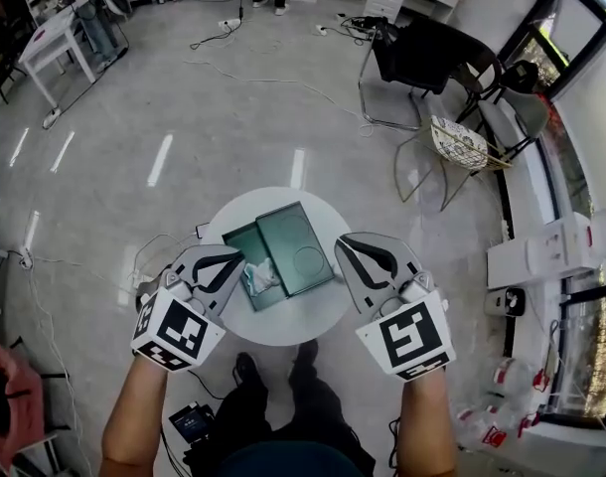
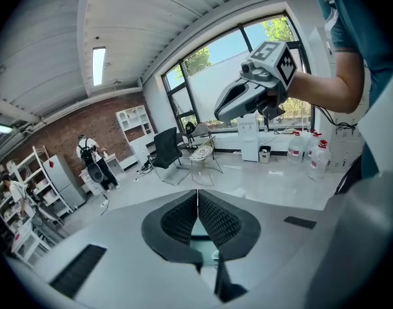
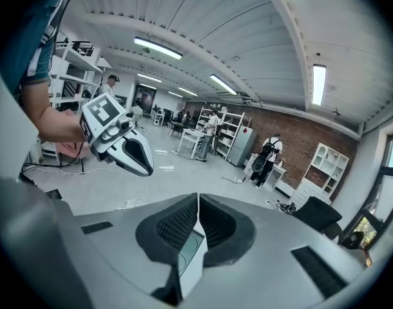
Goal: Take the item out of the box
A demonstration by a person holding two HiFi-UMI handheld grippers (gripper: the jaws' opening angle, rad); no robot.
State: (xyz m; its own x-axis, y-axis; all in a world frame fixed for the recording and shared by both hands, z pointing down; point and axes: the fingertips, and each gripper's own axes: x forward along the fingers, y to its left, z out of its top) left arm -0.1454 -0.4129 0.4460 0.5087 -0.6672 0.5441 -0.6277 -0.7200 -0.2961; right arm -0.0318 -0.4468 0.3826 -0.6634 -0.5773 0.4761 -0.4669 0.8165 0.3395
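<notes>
White item (image 1: 264, 275) was seen inside the open green box (image 1: 238, 241) on the worktop (image 1: 313, 316). Left hand-held gripper (image 1: 228, 266) and right hand-held gripper (image 1: 358, 253) were closed, empty; unopened, the box might be shoved.

Dark-green flat box (image 1: 241, 249) on round white counter (image 1: 283, 318), crumpled white item (image 1: 262, 277) inside, left hand-held gripper (image 1: 233, 263) left of it, right hand-held gripper (image 1: 348, 249) right.

Below me, a dark green box (image 1: 239, 248) lies open on the round white table (image 1: 313, 318). Its lid (image 1: 295, 248) lies flat, overlapping its right side. A white crumpled item (image 1: 261, 276) sits inside.
</notes>
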